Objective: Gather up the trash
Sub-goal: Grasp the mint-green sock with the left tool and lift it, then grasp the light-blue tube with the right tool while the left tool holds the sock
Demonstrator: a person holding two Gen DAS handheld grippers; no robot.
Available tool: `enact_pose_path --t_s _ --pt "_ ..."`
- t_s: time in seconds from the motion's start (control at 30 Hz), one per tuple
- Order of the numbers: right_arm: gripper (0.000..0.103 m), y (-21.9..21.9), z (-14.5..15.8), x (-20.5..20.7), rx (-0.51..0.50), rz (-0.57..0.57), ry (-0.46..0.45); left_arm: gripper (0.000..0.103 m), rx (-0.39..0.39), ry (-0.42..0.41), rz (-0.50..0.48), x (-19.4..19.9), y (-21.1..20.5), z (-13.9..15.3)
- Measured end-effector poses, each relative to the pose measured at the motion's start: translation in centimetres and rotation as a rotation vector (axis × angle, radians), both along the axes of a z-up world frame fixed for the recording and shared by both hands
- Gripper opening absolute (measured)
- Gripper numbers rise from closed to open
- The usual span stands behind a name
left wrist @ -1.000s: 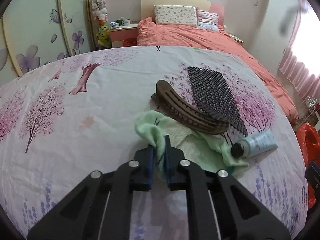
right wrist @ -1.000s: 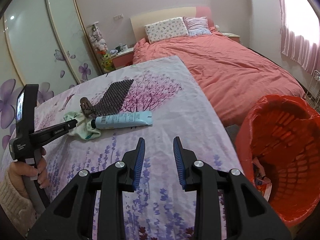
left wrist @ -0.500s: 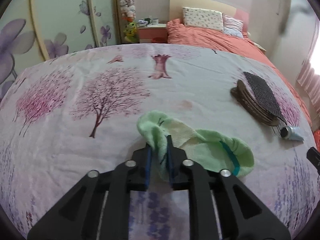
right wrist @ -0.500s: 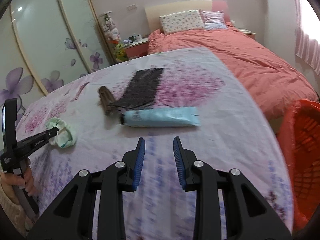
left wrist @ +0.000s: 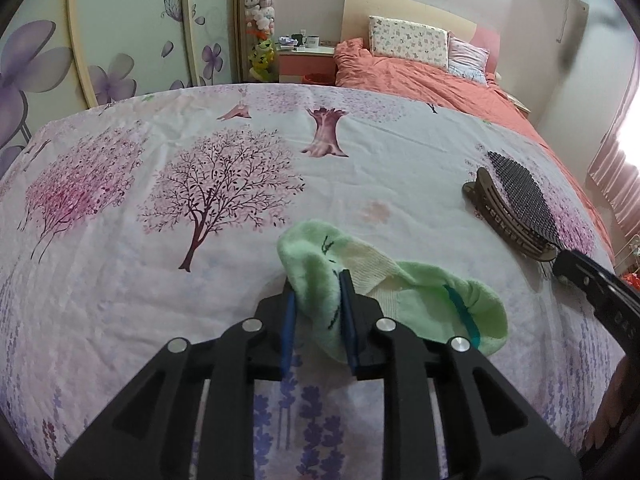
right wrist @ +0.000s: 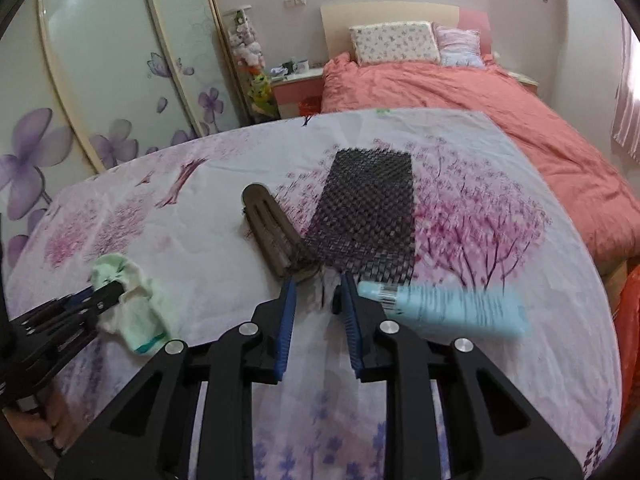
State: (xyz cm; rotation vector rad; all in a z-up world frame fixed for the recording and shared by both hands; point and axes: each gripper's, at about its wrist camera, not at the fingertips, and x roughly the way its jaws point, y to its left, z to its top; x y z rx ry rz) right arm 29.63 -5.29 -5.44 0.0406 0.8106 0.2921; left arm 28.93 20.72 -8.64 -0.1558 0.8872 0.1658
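Observation:
My left gripper [left wrist: 318,312] holds a light green sock [left wrist: 400,280] between its blue pads, just over the flowered sheet; the jaws look a little wider than before. The sock also shows in the right wrist view [right wrist: 132,304], at the left gripper's tip [right wrist: 108,292]. My right gripper [right wrist: 319,308] is open and empty, its tips just short of a brown hair claw [right wrist: 272,232] and a black mesh mat [right wrist: 368,216]. A light blue tube [right wrist: 440,308] lies right of its right finger. The claw [left wrist: 504,220] and mat [left wrist: 524,196] lie at the right in the left wrist view.
The flowered sheet [left wrist: 160,240] covers a wide surface. A bed with a coral duvet [right wrist: 500,112] stands behind it, with a nightstand [left wrist: 306,62] and wardrobe doors [left wrist: 120,32] at the back left. An orange bin edge [right wrist: 630,328] shows at the far right.
My left gripper has carried the sock further left, away from the claw and mat, and its jaws have widened slightly. My right gripper has moved forward to the claw, mat and tube.

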Motion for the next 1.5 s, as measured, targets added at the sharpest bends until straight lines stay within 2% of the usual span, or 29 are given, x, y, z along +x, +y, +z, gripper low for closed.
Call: enact_pose_path --t_s 0.27,0.4,0.53,0.63,0.73,0.9,0.97,1.1,1.23,1.37,1.5 --pt "0.022 0.9 -0.1 0.6 -0.121 0.032 -0.019 0.022 0.000 0.000 0.001 0.0 -0.1 0.0" --pt "0.022 -0.2 0.1 -1.6 -0.140 0.084 -0.011 0.022 0.003 0.001 0.000 0.0 -0.1 0.0" --pt "0.022 -2.0 -0.3 -3.1 -0.202 0.058 -0.002 0.022 0.006 0.002 0.000 0.0 -0.1 0.0" --pt "0.022 -4.1 -0.5 -3.4 -0.158 0.011 0.018 0.022 0.006 0.002 0.000 -0.1 -0.2 0.0" --pt "0.022 -5.9 -0.2 -3.6 -0.048 -0.022 0.042 0.022 0.009 0.002 0.000 0.0 -0.2 0.0" --pt "0.022 -5.6 0.1 -2.7 0.030 -0.085 0.035 0.022 0.014 0.004 0.000 0.1 -0.2 0.0" --pt "0.022 -4.9 0.2 -2.1 0.035 -0.100 0.015 0.022 0.012 0.004 0.000 0.1 -0.2 0.0" --pt "0.022 -3.3 0.4 -0.5 -0.022 -0.103 -0.026 0.022 0.015 0.004 0.000 0.1 -0.2 0.0" --pt "0.022 -2.3 -0.3 0.9 -0.084 -0.059 0.035 0.022 0.014 0.004 0.000 0.1 -0.3 0.0" --pt "0.022 -2.6 -0.5 -0.9 -0.110 0.012 0.060 0.022 0.016 0.005 0.000 0.1 -0.3 0.0" --pt "0.022 -4.1 -0.1 -3.2 -0.097 0.025 0.068 0.023 0.018 0.005 0.000 0.1 -0.2 0.0"
